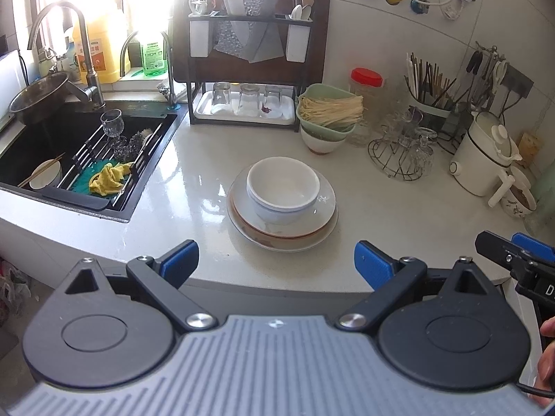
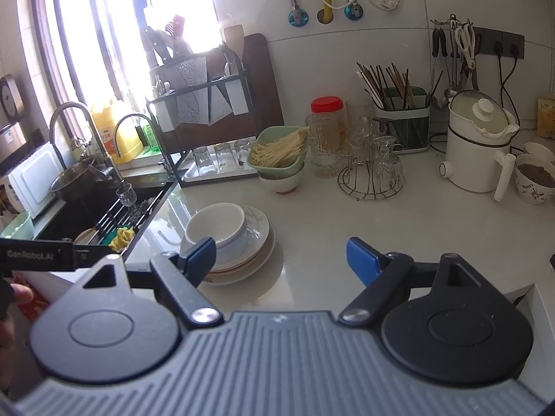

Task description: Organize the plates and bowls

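Observation:
Two nested white bowls (image 1: 282,187) (image 2: 218,227) stand on a stack of plates (image 1: 322,228) (image 2: 260,242) in the middle of the white counter. My left gripper (image 1: 276,261) hangs open in front of the stack, near the counter's front edge, with nothing between its blue pads. The right gripper (image 2: 281,258) is also open and empty, to the right of the stack; its tip (image 1: 513,253) shows at the right edge of the left wrist view. Another white bowl (image 1: 322,142) (image 2: 281,180) sits behind under green dishes of dry noodles (image 1: 329,111) (image 2: 277,152).
A black sink (image 1: 69,149) on the left holds a bowl with chopsticks (image 1: 45,175), a glass and a yellow cloth. Behind are a dish rack (image 1: 249,69) with upturned glasses, a wire glass stand (image 1: 402,152), a chopstick holder (image 2: 399,121), a white kettle (image 2: 478,145) and mugs.

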`<state>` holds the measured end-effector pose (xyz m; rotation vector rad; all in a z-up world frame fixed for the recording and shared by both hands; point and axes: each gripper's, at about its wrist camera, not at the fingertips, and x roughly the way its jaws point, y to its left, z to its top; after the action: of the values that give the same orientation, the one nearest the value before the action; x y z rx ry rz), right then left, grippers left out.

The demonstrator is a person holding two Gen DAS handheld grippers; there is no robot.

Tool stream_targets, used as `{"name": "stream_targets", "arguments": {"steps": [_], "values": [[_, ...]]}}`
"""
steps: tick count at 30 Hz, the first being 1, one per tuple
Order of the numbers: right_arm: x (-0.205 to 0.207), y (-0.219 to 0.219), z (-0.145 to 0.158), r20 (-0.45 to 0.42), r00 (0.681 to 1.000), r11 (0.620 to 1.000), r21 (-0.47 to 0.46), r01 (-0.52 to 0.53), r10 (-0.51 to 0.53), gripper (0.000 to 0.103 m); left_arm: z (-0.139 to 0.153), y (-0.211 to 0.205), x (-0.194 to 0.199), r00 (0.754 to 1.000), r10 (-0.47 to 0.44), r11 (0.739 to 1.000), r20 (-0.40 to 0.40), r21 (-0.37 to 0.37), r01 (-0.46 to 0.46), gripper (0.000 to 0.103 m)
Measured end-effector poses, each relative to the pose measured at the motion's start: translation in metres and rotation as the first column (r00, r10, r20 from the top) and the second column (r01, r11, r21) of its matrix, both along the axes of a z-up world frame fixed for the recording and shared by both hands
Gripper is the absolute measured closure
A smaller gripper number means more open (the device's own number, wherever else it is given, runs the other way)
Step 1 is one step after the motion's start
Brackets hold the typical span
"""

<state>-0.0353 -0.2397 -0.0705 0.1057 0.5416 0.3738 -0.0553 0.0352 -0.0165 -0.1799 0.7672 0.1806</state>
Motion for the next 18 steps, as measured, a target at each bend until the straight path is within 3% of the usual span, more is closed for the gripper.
{"name": "stream_targets", "arguments": {"steps": [18], "values": [[0.0042, -0.0007, -0.0016, -0.009, 1.000, 1.000, -0.001, 0.000, 0.000, 0.019, -0.0033, 0.0022, 0.0059, 1.000, -0.009, 1.000, -0.011, 0.002, 0.009, 0.005]]}}
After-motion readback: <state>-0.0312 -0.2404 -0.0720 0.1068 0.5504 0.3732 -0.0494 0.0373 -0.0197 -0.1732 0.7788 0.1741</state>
